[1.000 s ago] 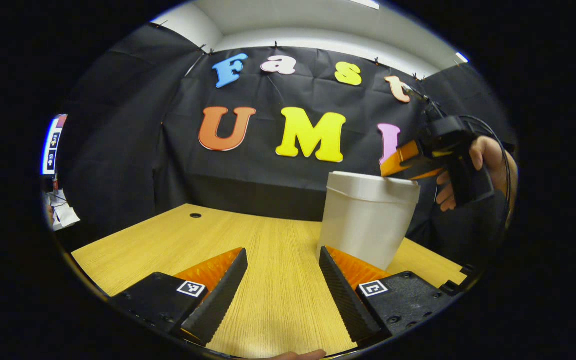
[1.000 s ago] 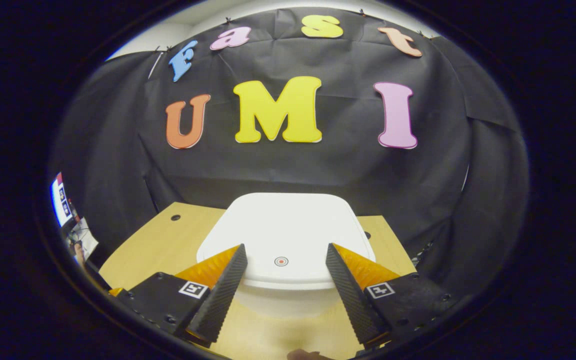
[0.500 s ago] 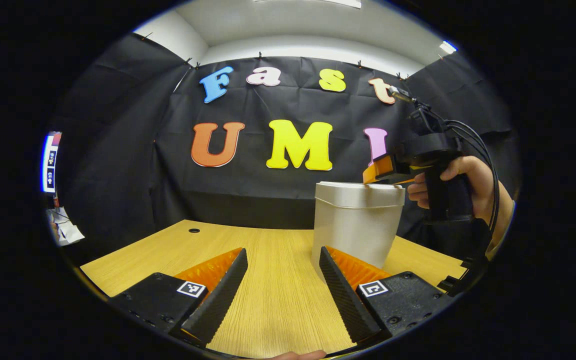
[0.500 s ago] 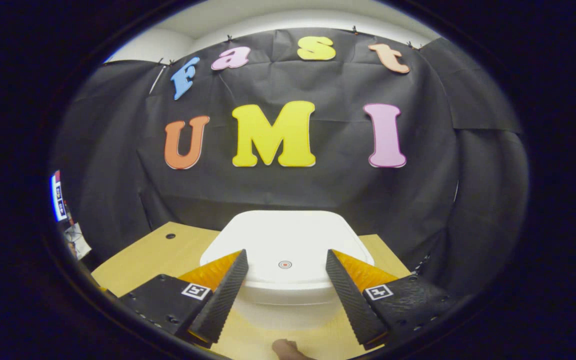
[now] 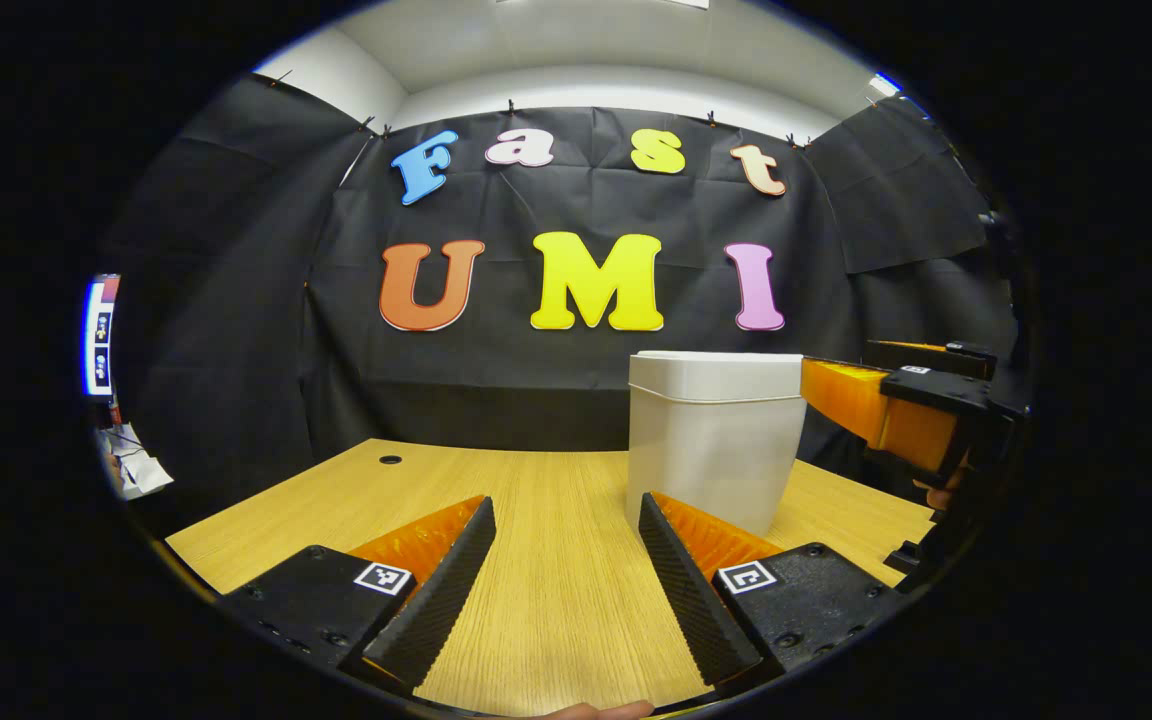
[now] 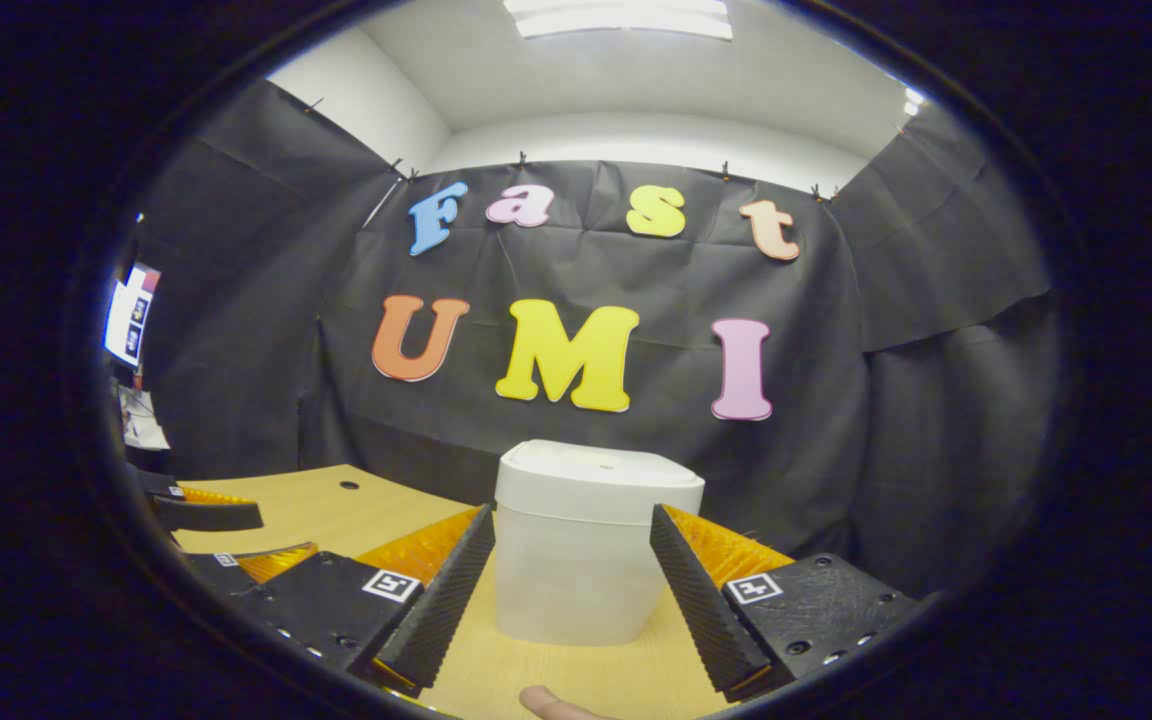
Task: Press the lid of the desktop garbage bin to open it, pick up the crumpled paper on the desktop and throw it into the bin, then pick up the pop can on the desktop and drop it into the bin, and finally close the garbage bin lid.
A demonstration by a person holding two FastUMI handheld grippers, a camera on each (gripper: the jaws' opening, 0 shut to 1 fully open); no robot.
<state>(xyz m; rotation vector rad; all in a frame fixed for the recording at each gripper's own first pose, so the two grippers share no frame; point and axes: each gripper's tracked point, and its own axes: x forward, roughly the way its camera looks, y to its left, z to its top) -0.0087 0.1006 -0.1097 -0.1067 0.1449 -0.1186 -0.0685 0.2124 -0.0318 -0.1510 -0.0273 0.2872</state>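
Observation:
The white desktop bin point(image 5: 711, 445) stands upright on the wooden table point(image 5: 536, 470) with its lid point(image 5: 716, 363) down flat. My left gripper point(image 5: 566, 503) is open and holds nothing, low over the table just left of the bin. The right gripper point(image 5: 886, 410) shows beside the bin's right side at lid height. In the right gripper view the bin point(image 6: 581, 570) stands straight ahead, lid point(image 6: 601, 468) closed, and my right gripper point(image 6: 568, 515) is open with its fingers framing the bin from a short way back. The left gripper point(image 6: 211, 515) shows at the far left.
A round cable hole point(image 5: 390, 460) lies in the table's far left part. A lit screen point(image 5: 96, 335) and some papers point(image 5: 136, 470) sit beyond the table's left edge. A fingertip point(image 6: 548, 703) shows at the bottom. Black cloth walls stand close behind the bin.
The right gripper has drawn back from on top of the lid and come down to lid height beside the bin. The lid stays shut. The left gripper has barely moved.

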